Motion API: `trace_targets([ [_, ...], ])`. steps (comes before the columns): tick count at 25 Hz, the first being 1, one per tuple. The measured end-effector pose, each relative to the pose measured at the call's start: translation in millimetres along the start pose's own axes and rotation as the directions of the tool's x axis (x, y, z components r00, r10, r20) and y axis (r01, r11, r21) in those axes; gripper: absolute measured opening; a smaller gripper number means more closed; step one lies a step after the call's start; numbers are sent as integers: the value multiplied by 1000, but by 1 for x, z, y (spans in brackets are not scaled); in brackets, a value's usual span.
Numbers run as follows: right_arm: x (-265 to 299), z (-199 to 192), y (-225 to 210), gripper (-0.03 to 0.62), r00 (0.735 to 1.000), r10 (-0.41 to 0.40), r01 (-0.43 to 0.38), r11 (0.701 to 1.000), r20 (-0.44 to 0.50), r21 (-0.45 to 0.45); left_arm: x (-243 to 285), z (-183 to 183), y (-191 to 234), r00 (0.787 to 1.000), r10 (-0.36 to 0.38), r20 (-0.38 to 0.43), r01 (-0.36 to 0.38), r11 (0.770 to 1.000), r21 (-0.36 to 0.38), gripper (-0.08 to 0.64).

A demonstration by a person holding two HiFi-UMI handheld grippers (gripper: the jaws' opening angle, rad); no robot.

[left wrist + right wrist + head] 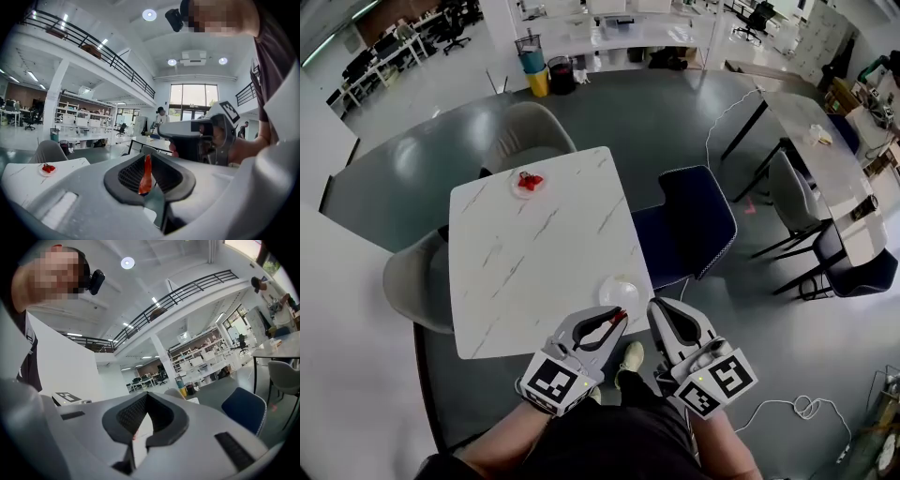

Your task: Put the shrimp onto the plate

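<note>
Left gripper [616,322] is closed on a thin red-orange shrimp [146,175]. In the left gripper view the shrimp stands upright, pinched between the dark ribbed pads, with its tip poking out past them. The left gripper hangs at the near right corner of the white marble-pattern square table [539,253], just beside a small empty white round plate [619,292] at that corner.

Right gripper [656,308] has its jaws brought together at the tips. Nothing is between them in the right gripper view, only a sliver of white showing through the gap. It sits off the near edge, just right of the left gripper.

A second white plate with a red shrimp pile [528,182] sits at the far side of the table, well apart from both grippers.

Handling, as a judgement:
- The shrimp looks light and small, and soft or slightly rubbery.
- It is probably slick, so it could slip or twist out of a pad-only pinch.
- A mid-body hold across the narrow side, as now, looks right.
- A low release over the plate centre should stop it bouncing off.

Writing: no brands or readable text. There are only black-and-white square markers on each gripper's cube.
</note>
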State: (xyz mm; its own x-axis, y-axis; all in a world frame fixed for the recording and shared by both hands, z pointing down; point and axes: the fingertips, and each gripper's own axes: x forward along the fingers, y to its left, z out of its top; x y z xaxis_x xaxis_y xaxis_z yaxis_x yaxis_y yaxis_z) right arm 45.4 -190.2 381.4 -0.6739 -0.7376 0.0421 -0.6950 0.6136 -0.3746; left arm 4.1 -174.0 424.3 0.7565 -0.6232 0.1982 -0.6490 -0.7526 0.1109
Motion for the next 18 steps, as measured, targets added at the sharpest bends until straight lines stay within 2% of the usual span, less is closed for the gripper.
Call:
trace_targets([
  [5, 19, 4, -37, 2, 999, 31, -31, 999, -7, 21, 34, -14, 16, 998, 16, -58, -15, 1000, 3, 51],
  [9, 30, -3, -47, 2, 999, 42, -41, 998, -20, 46, 49, -35, 29, 992, 19, -127, -21, 1000, -11, 51],
  [12, 37, -13, -58, 2, 999, 16, -14, 998, -32, 62, 60, -53, 38, 985, 9, -170, -7, 1000, 11, 51],
  [18, 42, -47, -81, 2, 998, -59, 62, 995, -34, 79, 85, -115, 58, 962, -57, -267, 80, 994, 73, 51],
])
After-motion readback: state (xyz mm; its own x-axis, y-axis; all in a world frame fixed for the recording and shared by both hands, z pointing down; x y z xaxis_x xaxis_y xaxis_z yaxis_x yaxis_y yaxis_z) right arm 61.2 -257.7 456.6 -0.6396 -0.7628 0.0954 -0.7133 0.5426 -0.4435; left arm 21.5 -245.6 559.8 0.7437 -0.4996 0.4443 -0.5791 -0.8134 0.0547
